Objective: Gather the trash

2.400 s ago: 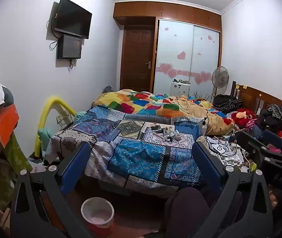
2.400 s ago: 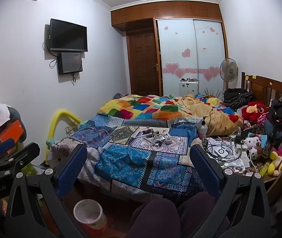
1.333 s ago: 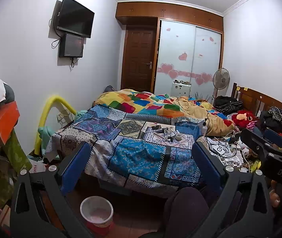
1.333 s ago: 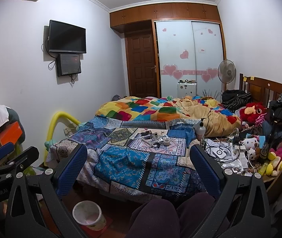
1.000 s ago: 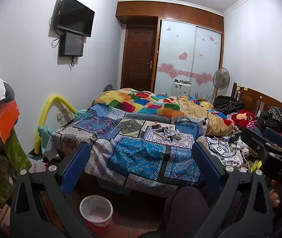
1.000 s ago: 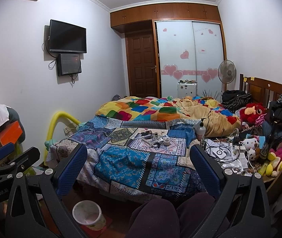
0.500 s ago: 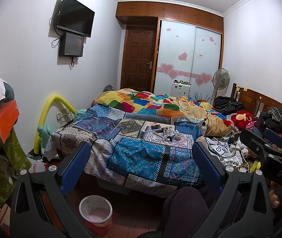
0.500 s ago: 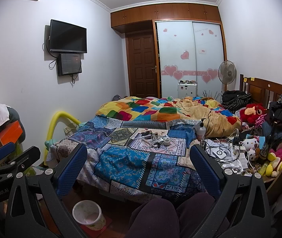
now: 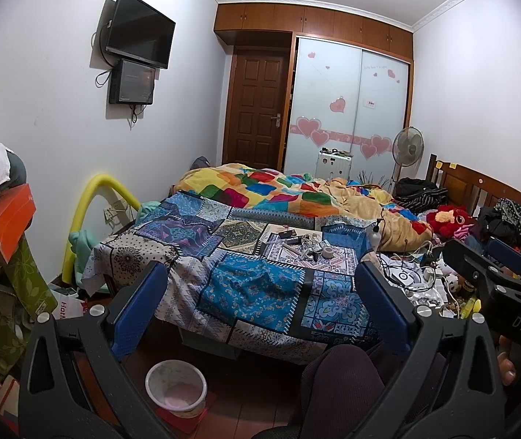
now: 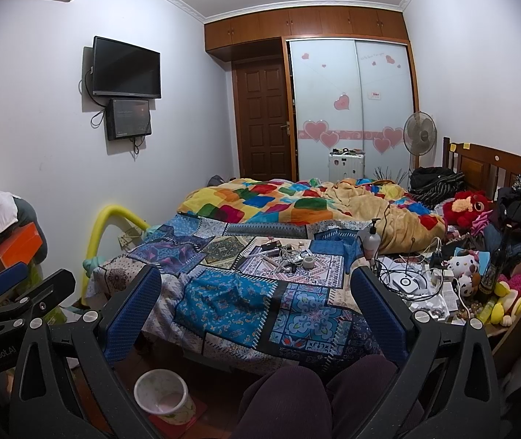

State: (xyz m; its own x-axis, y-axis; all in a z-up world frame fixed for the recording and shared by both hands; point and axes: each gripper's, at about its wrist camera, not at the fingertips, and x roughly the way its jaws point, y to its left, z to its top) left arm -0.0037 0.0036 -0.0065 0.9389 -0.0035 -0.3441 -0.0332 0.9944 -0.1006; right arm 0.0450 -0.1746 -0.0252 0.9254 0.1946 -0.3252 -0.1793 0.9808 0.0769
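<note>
**Blue-padded grippers held wide before a cluttered bed**

Blue pads line both tools. The left gripper (image 9: pixel 260 292) has its jaws spread wide and holds nothing; its fingers frame the near end of the bed (image 9: pixel 253 285). The right gripper (image 10: pixel 257 292) is likewise spread wide and empty, pointed at the same patchwork cover (image 10: pixel 231 300). Each tool shows at the edge of the other's view: the right one at the far right of the left wrist view, the left one at the lower left of the right wrist view.

On the floor near the foot of the bed, low and left of centre, stands a small white waste bin (image 9: pixel 175 387) on a red mat (image 9: pixel 191 420). It is below the left finger of each tool and apart from both. The person's knees in dark maroon trousers (image 10: pixel 297 398) fill the near centre.

In the middle of the cover lies a scatter of small items (image 10: pixel 289 256), among them a roll of tape (image 10: pixel 308 262) and cables; which pieces are trash I cannot tell. To the right are a pump bottle (image 10: pixel 372 241), white cables (image 10: pixel 407 281) and soft toys (image 10: pixel 461 263). Farther back lies a bright chequered duvet (image 9: pixel 278 194). A television (image 9: pixel 138 29) hangs on the left wall, and a fan (image 10: pixel 419 133) stands by the sliding wardrobe (image 10: pixel 352 109).
</note>
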